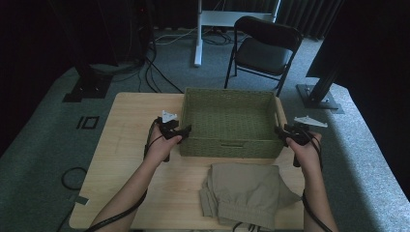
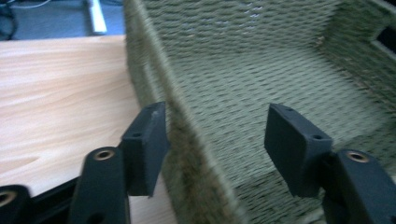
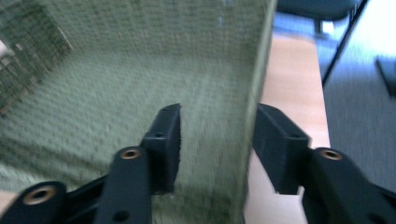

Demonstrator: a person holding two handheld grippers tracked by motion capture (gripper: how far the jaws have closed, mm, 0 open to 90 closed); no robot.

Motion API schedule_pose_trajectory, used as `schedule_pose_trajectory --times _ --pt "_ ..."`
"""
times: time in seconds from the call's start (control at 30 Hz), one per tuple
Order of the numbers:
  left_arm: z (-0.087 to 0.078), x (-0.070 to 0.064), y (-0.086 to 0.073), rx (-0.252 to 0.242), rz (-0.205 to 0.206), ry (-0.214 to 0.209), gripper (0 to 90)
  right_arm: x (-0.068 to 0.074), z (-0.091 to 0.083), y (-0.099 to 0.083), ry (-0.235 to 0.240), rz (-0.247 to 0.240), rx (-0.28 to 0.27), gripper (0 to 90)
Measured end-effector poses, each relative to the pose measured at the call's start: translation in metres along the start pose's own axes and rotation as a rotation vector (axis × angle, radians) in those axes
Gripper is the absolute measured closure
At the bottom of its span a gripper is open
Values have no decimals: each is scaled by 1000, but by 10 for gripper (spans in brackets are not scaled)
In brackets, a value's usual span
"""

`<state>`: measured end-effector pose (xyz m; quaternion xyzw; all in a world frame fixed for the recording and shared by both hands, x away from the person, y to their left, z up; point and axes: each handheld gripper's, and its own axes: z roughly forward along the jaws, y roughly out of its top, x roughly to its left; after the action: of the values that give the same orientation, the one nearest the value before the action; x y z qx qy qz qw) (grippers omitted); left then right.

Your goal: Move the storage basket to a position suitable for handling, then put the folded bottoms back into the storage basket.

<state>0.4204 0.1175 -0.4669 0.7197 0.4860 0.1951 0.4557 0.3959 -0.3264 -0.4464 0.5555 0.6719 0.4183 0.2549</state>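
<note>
The basket [image 1: 231, 121] is straddled at each side wall by spread jaws. Both walls should be pinched evenly before it is moved.

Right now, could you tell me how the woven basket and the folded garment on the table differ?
The woven basket is olive green and stiff, standing with upright walls; the folded khaki garment is tan, soft and lies flat. The basket sits at the table's middle with the left gripper and right gripper straddling its side walls, jaws open; the garment lies untouched at the near edge. Both rest on the wooden table.
</note>
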Motion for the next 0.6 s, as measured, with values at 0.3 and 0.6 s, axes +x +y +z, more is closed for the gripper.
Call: schedule_pose_trajectory --times 0.3,0.6 --pt "-22 1 7 -50 30 3 266 16 -14 11 95 -41 -97 284" --pt "-55 -6 18 -118 51 -31 205 39 -30 13 182 -83 -143 182"
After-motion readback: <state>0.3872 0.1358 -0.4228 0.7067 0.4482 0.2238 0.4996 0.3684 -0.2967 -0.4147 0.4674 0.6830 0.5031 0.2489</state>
